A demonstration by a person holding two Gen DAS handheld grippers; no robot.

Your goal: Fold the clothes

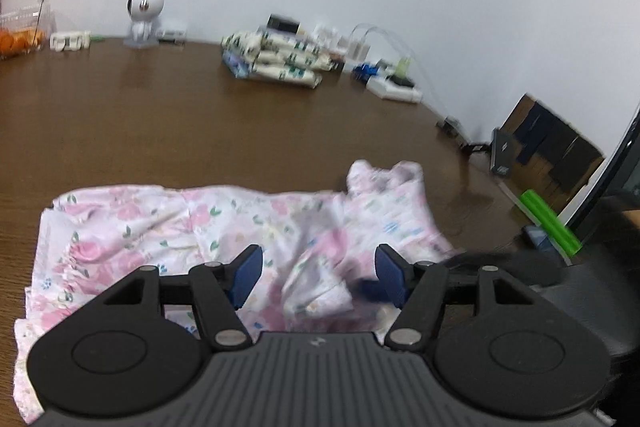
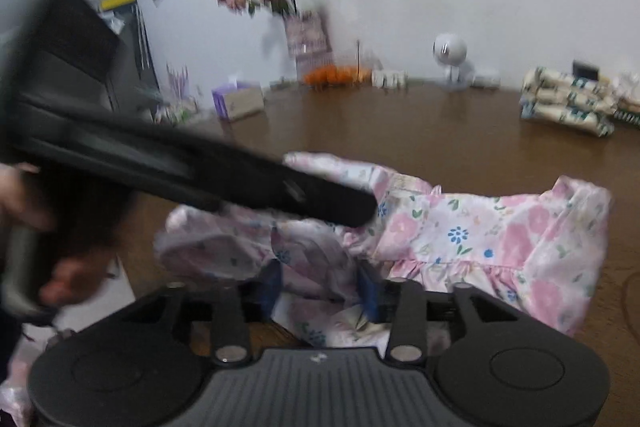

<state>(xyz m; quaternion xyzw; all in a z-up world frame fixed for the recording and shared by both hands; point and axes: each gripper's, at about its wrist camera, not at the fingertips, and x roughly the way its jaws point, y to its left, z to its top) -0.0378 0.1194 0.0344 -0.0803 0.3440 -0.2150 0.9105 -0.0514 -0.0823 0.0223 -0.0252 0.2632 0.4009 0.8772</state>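
the floral garment (image 1: 224, 227) lies rumpled on the brown surface (image 1: 200, 131), well short of the camera figurine (image 1: 144, 15). left gripper (image 1: 318, 273) spread wide above it; right gripper (image 2: 320, 291) straddles a fold, fingers parted, not pinching. mid-fold, i judge; next calls for a firm pinch on an edge.

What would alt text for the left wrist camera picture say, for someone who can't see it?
A pink floral garment lies rumpled on a brown wooden table, with the left gripper open just above it, its blue-padded fingers either side of a raised fold. A small white round-headed gadget and stacked packets sit along the white wall behind.
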